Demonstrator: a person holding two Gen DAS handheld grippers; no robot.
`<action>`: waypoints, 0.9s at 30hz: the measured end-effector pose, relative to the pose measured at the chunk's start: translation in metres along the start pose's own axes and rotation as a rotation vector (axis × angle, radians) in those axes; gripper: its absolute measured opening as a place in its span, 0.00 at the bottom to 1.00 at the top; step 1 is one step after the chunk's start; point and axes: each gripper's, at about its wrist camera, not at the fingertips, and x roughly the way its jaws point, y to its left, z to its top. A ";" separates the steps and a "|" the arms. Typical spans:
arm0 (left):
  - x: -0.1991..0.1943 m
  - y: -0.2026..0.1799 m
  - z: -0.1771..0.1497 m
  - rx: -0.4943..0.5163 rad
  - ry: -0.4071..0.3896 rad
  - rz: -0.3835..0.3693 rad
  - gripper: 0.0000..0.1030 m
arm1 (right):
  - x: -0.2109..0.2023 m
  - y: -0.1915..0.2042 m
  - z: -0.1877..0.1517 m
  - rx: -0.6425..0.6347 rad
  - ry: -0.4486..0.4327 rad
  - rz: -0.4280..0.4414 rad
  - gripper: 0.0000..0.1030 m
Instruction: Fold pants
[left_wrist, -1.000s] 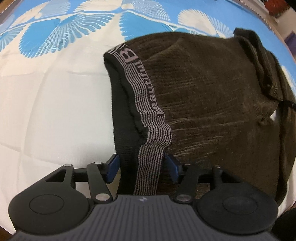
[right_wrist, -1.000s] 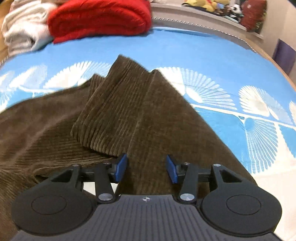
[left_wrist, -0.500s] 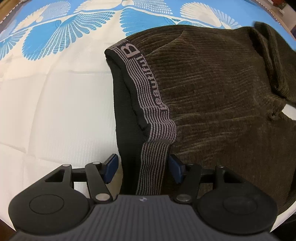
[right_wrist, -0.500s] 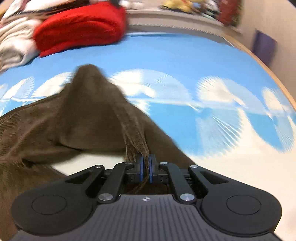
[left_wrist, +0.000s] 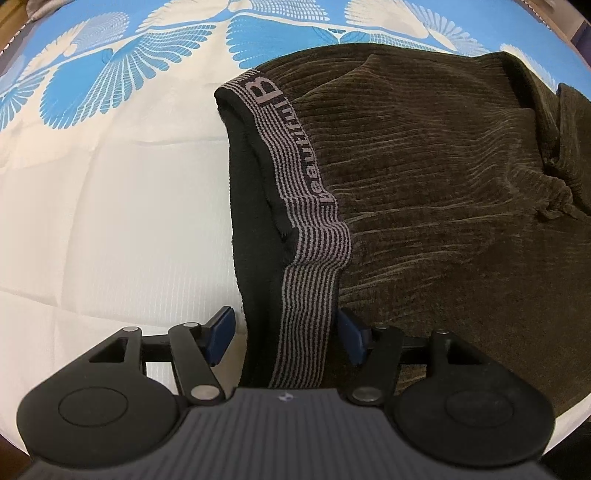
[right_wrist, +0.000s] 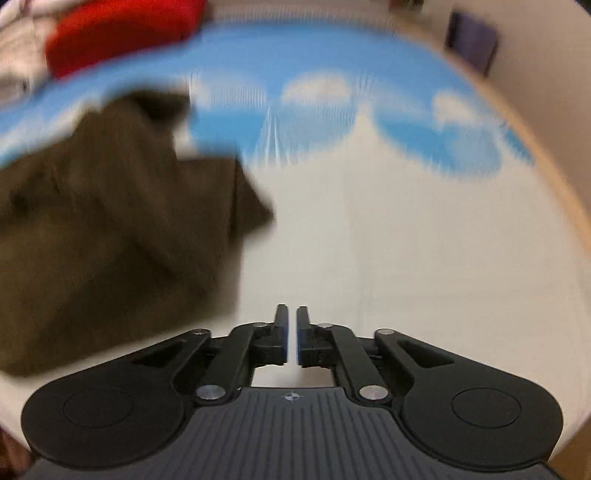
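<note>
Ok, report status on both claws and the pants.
Left claw open astride striped waistband. Right claw shut, empty. Brown corduroy pants on bed, nothing obstructing.

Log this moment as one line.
left claw: open, straddling waistband | right claw: shut, empty | pants: on bed

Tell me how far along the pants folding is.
Partly done: the brown pants lie bunched with one fold. The left gripper straddles the striped waistband, jaws open. The right gripper is shut on nothing. Squaring up and a final fold remain.
</note>
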 end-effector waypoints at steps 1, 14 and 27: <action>0.000 -0.001 0.000 0.000 -0.001 0.003 0.65 | -0.006 0.005 0.007 -0.004 -0.058 0.016 0.10; 0.005 0.002 0.012 -0.061 0.021 -0.015 0.65 | 0.067 0.234 0.076 -0.674 -0.203 0.020 0.47; 0.002 -0.004 0.010 -0.048 0.016 0.007 0.66 | 0.018 0.131 0.100 -0.226 -0.361 -0.108 0.01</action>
